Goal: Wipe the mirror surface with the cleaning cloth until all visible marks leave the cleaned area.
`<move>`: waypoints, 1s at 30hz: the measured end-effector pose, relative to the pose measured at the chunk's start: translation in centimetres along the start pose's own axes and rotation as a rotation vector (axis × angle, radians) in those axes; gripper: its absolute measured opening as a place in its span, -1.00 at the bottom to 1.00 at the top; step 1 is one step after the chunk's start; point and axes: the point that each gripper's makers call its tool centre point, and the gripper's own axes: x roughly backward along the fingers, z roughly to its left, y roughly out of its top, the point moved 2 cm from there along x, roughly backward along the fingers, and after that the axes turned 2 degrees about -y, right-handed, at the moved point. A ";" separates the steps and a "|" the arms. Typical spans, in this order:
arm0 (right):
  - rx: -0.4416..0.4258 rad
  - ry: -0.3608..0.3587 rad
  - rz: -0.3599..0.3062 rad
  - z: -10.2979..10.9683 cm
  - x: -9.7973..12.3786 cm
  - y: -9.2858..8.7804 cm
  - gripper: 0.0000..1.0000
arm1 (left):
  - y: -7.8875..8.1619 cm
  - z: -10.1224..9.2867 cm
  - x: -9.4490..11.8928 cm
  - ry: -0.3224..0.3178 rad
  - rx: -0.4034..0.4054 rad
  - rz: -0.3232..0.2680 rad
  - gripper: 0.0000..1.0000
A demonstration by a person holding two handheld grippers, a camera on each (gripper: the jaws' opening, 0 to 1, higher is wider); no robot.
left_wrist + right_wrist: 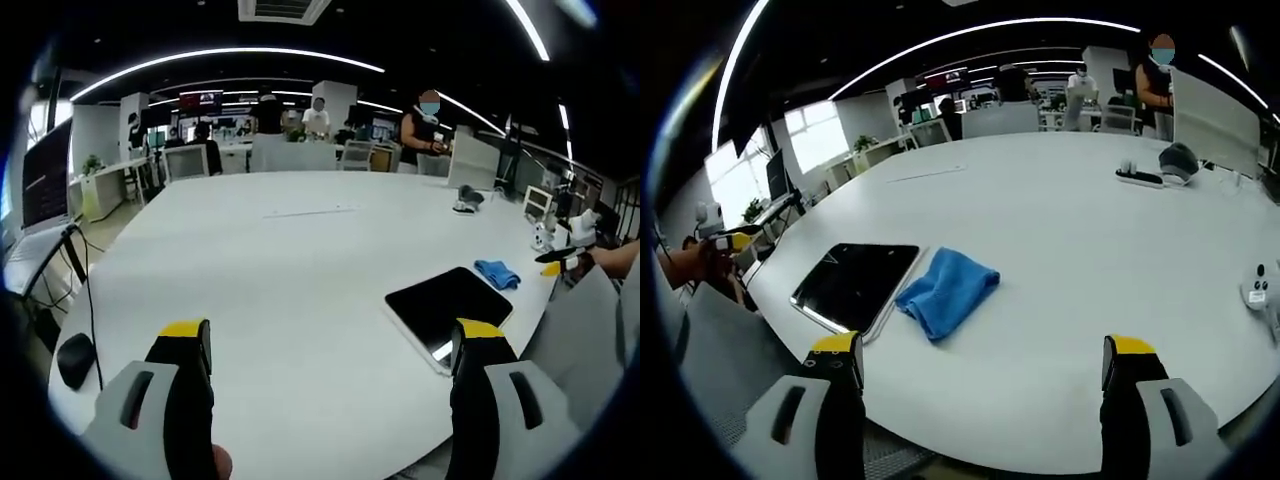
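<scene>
Blue cloth (pixel 946 290) lies crumpled on the white counter (pixel 1080 250), just beside the dark mirror (pixel 854 285) and touching or nearly touching its near edge. The mirror lies flat close to the counter's edge; in the left gripper view the same mirror (pixel 447 306) shows past the right-hand jaw, with the cloth (pixel 497 273) beyond it.

Judging from this, the wiping has not begun: the cloth is untouched and nothing rests on the glass. Marks on the mirror are too small to make out, so how dirty it is cannot be told. Everything is left to do: pick up the cloth, bring it onto the mirror, and rub the surface clean.

Right tool (pixel 985 375) hovers above the counter's edge with its jaws spread wide and nothing between them, pointed roughly toward the cloth, which sits ahead and a little to the left. Left tool (pixel 335 355) is likewise wide open and empty, held low over the counter (pixel 280 270) with the mirror off to its right.
</scene>
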 end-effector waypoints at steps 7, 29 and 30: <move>0.002 0.000 -0.003 -0.1 0.2 0.0 0.97 | 0.2 -0.1 -0.4 -0.010 -0.003 0.003 0.98; 0.045 -0.012 -0.003 1.9 -0.7 5.2 0.97 | 0.2 0.7 -0.7 0.004 0.011 0.005 0.98; 0.045 -0.012 -0.004 2.0 -0.8 5.5 0.97 | 0.2 0.6 -0.8 0.003 0.010 0.004 0.98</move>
